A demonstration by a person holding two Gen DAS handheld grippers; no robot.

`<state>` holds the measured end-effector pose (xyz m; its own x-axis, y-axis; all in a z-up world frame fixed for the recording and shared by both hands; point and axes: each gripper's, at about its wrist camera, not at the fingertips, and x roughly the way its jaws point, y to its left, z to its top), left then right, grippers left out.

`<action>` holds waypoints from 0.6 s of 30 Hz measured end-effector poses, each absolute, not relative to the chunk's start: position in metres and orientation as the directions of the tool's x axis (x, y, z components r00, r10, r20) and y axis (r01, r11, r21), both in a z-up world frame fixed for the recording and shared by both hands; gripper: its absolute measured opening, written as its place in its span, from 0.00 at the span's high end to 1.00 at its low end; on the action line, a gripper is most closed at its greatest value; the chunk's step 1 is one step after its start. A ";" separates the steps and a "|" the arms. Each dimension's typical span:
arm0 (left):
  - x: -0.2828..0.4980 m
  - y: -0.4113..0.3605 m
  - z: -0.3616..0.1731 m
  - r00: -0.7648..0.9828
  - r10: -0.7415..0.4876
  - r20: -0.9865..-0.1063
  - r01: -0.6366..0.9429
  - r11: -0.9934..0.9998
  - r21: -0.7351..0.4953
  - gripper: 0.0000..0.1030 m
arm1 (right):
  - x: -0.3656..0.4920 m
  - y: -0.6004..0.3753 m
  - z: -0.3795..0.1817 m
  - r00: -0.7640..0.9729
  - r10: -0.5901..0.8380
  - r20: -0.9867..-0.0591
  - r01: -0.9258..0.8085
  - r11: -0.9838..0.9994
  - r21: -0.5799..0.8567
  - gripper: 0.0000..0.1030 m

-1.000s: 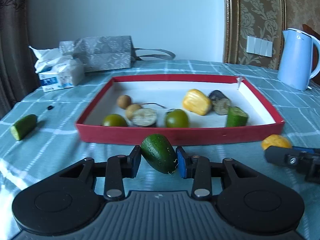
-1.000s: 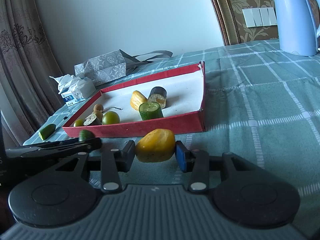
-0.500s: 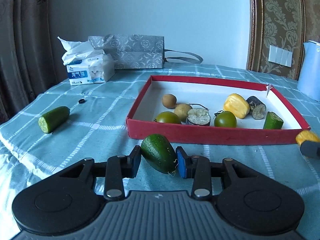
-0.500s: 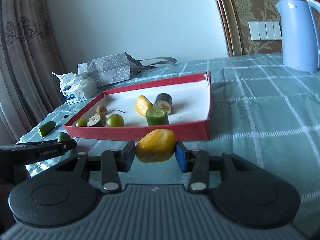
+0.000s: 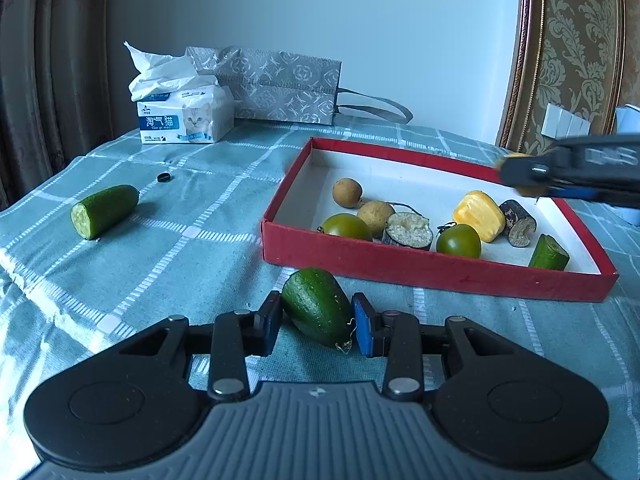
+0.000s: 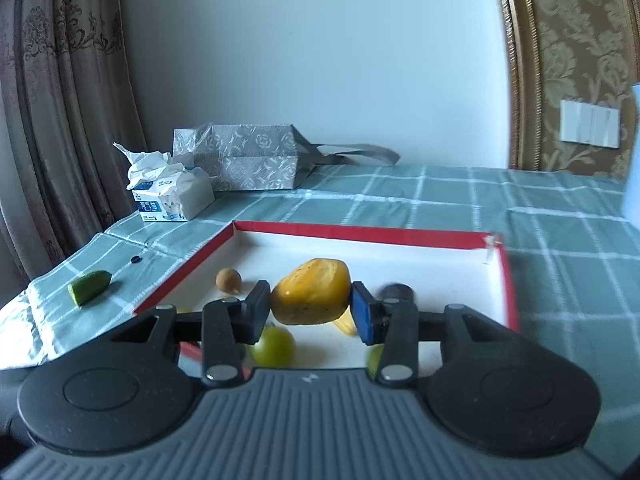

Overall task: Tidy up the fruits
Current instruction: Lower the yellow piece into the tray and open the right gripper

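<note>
Our right claw (image 6: pixel 311 307), holding the yellow fruit (image 6: pixel 311 291) over the red tray (image 6: pixel 360 234), should go low before letting go, while our left claw (image 5: pixel 317 318) holds the green fruit (image 5: pixel 317 306) beside it.

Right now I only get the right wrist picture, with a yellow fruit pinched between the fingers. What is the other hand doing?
Observer: The left gripper is shut on a dark green cucumber end, outside the red tray, just short of its near wall.
Operator: Am I over the tray, then?
Observer: From the left wrist view, the right gripper hangs above the tray's far right side.
Operator: Is anything hidden underneath my gripper?
Observer: Yes. A cut cucumber piece sits in the tray's near right corner, where your view is blocked.
</note>
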<state>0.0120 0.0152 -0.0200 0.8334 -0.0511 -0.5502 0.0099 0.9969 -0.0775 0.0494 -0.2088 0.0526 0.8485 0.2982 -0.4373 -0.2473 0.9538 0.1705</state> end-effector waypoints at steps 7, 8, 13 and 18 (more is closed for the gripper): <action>0.012 0.017 -0.020 0.831 -0.064 -0.552 0.014 0.995 -0.095 0.64 | 0.089 -0.184 0.035 0.824 0.259 -0.504 -0.235 0.966 0.111 0.61; 0.012 0.018 -0.020 0.831 -0.066 -0.552 0.014 0.995 -0.097 0.64 | 0.093 -0.183 0.032 0.819 0.257 -0.513 -0.233 0.966 0.112 0.61; 0.013 0.018 -0.020 0.831 -0.069 -0.552 0.016 0.995 -0.102 0.64 | 0.102 -0.181 0.024 0.814 0.254 -0.522 -0.227 0.967 0.116 0.59; 0.013 0.017 -0.020 0.831 -0.070 -0.552 0.016 0.995 -0.102 0.64 | 0.103 -0.181 0.026 0.817 0.260 -0.514 -0.228 0.965 0.126 0.51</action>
